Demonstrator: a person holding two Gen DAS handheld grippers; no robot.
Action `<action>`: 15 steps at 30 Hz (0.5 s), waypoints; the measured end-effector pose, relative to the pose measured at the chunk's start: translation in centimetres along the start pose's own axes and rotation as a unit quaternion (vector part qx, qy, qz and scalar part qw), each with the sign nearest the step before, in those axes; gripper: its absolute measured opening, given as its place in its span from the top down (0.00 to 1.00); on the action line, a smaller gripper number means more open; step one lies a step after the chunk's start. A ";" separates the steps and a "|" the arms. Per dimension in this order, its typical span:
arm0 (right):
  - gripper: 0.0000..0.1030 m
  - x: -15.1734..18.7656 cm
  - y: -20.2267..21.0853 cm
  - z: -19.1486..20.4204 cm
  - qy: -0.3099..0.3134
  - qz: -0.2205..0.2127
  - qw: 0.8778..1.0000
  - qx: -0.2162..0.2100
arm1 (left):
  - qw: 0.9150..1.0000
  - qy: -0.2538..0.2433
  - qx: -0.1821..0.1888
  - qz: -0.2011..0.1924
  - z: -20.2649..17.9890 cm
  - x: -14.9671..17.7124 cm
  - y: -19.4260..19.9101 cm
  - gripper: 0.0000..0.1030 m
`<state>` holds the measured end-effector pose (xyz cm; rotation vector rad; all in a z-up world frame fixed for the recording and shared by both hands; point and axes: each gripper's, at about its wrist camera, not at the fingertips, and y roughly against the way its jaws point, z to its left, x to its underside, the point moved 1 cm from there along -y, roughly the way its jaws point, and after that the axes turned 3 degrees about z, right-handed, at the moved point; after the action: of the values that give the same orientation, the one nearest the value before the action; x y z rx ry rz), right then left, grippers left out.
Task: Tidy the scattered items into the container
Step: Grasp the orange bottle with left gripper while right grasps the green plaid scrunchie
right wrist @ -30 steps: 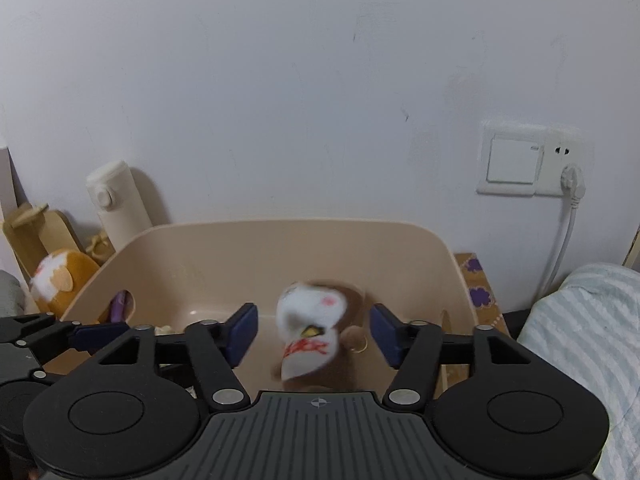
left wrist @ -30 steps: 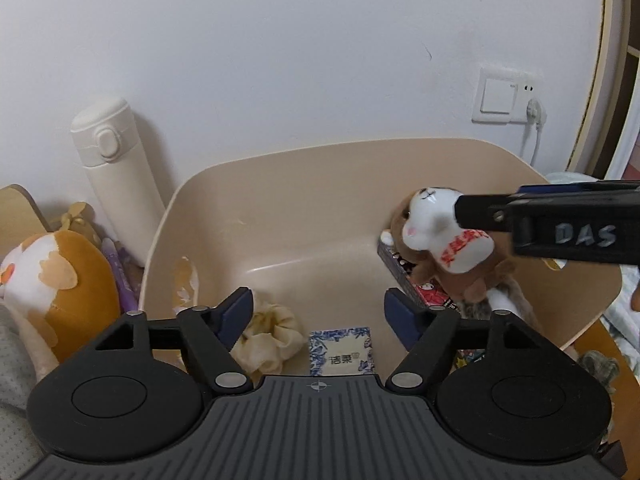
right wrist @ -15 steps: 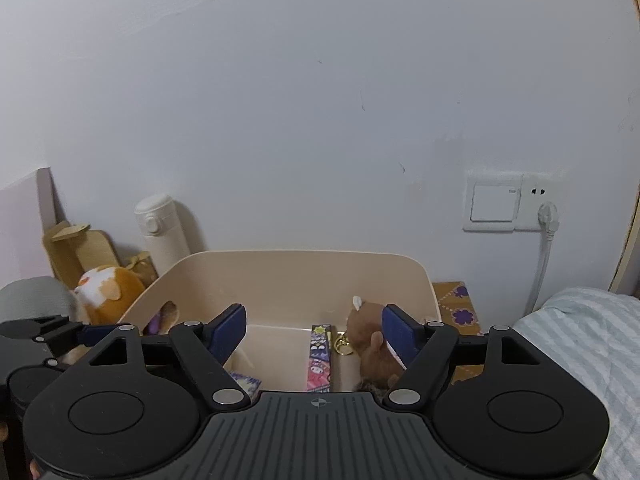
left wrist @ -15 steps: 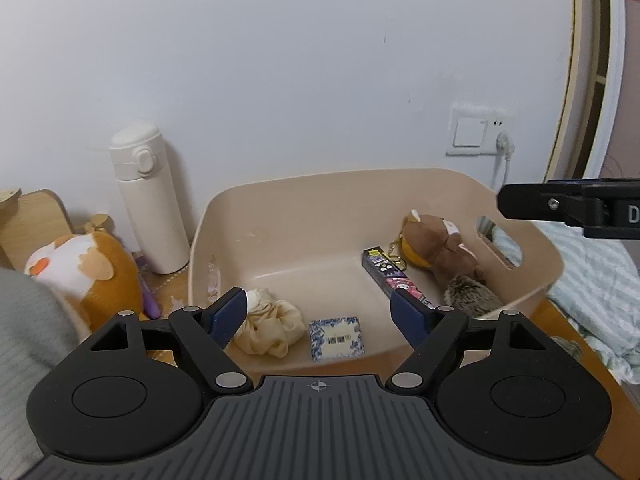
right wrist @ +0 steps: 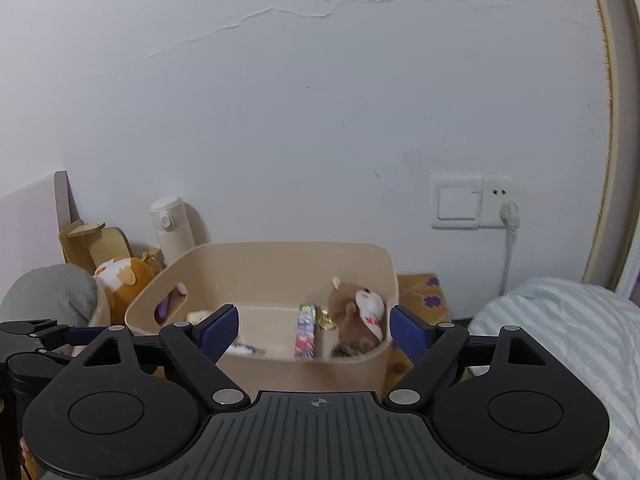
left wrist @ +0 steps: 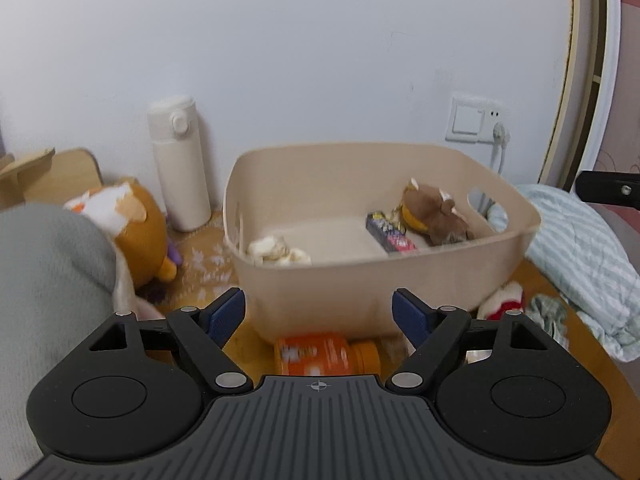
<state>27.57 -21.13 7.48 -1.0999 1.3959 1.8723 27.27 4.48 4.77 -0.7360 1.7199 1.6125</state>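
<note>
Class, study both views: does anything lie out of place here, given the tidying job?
Yes. An orange bottle lies on its side on the table just outside the beige container, and a small red and white plush sits beside its right corner, not inside.

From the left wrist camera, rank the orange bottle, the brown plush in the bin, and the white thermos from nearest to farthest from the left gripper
1. orange bottle, lying just ahead of the left gripper, before the bin.
2. brown plush, inside the bin, right.
3. white thermos, by the wall, left.
</note>
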 end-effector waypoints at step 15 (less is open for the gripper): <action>0.16 7.7 -1.2 -4.9 -0.039 0.068 0.995 0.058 | 0.997 0.054 -0.018 0.052 0.1 4.6 -3.3 0.20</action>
<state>26.02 -25.71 -0.33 -0.8862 1.5477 1.8787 27.01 4.50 -0.91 -0.7753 1.8361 1.7059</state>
